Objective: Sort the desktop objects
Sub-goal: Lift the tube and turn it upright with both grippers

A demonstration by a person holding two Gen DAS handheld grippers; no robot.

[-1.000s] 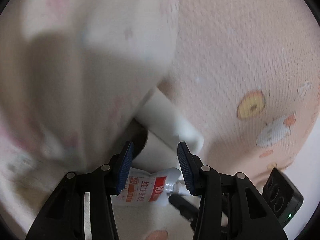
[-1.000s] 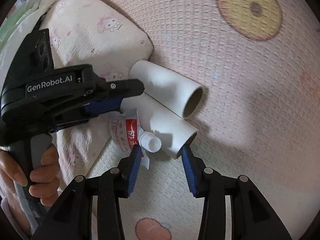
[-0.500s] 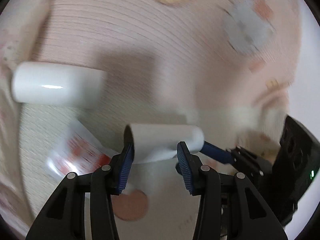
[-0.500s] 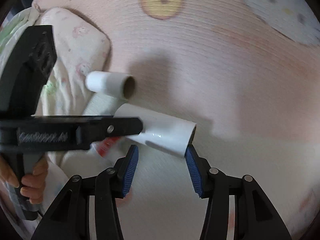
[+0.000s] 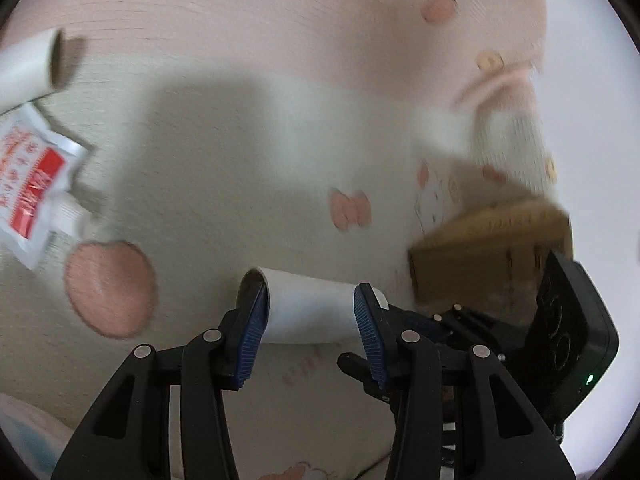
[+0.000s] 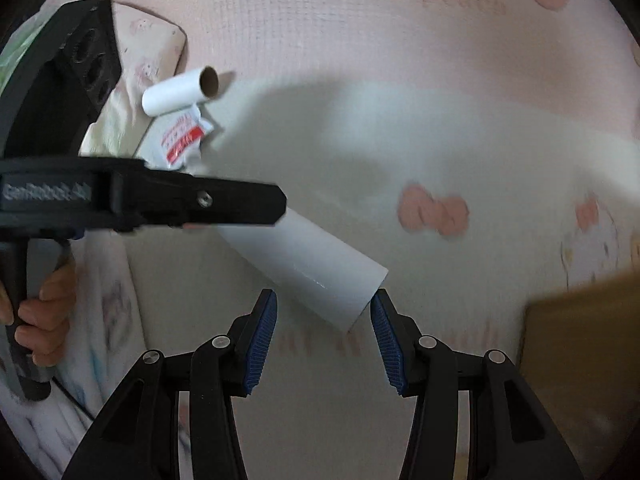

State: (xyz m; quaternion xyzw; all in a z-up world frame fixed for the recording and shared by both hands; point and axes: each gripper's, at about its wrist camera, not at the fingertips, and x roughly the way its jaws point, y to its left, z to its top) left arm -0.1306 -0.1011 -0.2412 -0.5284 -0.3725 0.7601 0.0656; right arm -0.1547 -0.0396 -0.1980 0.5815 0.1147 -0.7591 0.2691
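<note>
Pinching a white roll [image 5: 310,308] across its length between both blue pads, left gripper [image 5: 308,320] at six o'clock of its own view; same white roll [image 6: 308,264] slanting out from under the black left gripper [image 6: 236,204] in the right wrist view. Right gripper [image 6: 324,336] at six o'clock, jaws spread, roll's open end just beyond the right pad [image 6: 384,336], contact unclear. Second white roll [image 6: 180,92] and red-and-white tube [image 6: 180,142] touching at ten o'clock, well apart from the held roll. Brown cardboard box [image 5: 488,256] at three o'clock. Pink cartoon-print cloth [image 6: 400,60] beneath everything. Hand [image 6: 44,304] on the left handle at nine o'clock.
</note>
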